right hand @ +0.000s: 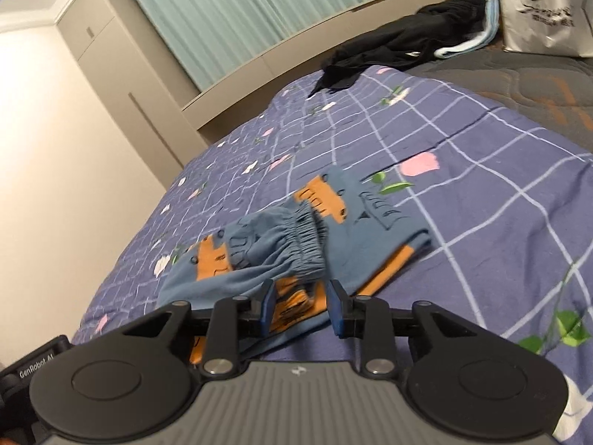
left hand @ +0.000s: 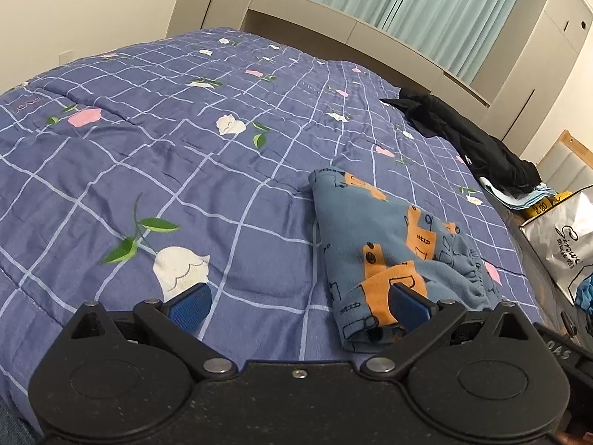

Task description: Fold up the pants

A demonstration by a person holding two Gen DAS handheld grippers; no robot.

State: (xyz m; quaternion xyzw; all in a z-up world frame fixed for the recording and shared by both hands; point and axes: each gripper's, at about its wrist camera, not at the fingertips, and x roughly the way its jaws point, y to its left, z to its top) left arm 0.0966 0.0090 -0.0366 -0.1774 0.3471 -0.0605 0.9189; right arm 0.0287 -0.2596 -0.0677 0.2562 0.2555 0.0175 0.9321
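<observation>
In the left wrist view the left gripper (left hand: 298, 306) hangs low over the blue checked quilt (left hand: 155, 170) with its jaws spread wide and nothing between them; the folded blue pants (left hand: 389, 233) with orange print lie to the right, the right fingertip just over their near edge. In the right wrist view the right gripper (right hand: 301, 306) stands partly parted with the pants' (right hand: 296, 237) near edge between its pads, not visibly pinched, while dark clothes (right hand: 393, 46) lie far off.
</observation>
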